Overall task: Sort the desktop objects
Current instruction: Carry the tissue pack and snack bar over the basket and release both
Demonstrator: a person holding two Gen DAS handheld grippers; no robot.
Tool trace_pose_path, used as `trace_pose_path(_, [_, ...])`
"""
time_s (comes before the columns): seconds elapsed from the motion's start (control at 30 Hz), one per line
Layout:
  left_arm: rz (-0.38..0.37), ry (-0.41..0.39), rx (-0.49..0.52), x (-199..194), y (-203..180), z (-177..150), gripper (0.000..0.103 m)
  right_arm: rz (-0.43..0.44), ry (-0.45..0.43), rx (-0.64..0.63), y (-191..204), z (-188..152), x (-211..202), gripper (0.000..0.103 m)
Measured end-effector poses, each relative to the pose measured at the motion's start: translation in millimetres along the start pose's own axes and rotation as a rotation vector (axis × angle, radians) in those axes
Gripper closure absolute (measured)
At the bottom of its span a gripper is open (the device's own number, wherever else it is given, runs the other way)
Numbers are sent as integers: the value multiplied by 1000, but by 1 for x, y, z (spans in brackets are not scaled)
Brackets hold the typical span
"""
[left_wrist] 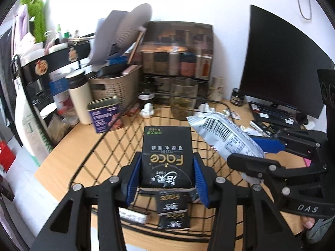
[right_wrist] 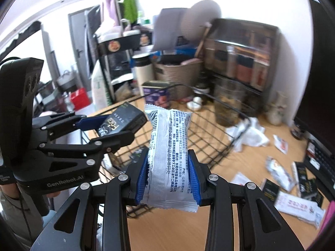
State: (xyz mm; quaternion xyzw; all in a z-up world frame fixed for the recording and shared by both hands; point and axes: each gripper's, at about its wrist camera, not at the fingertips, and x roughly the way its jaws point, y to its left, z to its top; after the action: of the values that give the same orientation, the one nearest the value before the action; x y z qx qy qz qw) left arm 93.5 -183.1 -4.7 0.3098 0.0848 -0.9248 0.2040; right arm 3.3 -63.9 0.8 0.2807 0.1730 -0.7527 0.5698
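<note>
Over wire basket [left_wrist: 117, 138] | left gripper [left_wrist: 167, 179] clamps tissue pack [left_wrist: 167, 152] | right gripper [right_wrist: 167, 179] clamps snack packet [right_wrist: 169, 146]

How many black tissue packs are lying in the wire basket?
2: one pack just below the left tongs, second pack nearer the basket rim. Others may be hidden.

Both tongs, left [left_wrist: 167, 175] and right [right_wrist: 168, 175], seemingly clamped, angled downward.
</note>
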Motion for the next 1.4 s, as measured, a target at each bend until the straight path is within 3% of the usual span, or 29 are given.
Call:
trace_pose_path(0.4, [19, -3, -33, -3, 17, -4, 50, 22, 7, -19, 17, 8, 16, 67])
trace_pose_path(0.47, [8, -19, -43, -5, 18, -4, 41, 14, -6, -33, 18, 7, 15, 62])
trace_pose_path(0.53, [18, -37, -54, -7, 19, -4, 27, 13, -18, -28, 16, 7, 14, 46])
trace_pose_path(0.87, [17, -54, -41, -11, 11, 0, 25, 10, -29, -6, 9, 5, 6, 44])
trace_pose_path(1.13, [-47, -67, -4, -6, -13, 11, 25, -43, -37, 30, -12, -3, -13, 44])
trace_pose_path(1.4, [-156, -60, 86, 11, -69, 22, 25, -154, -50, 119, -62, -22, -47, 44])
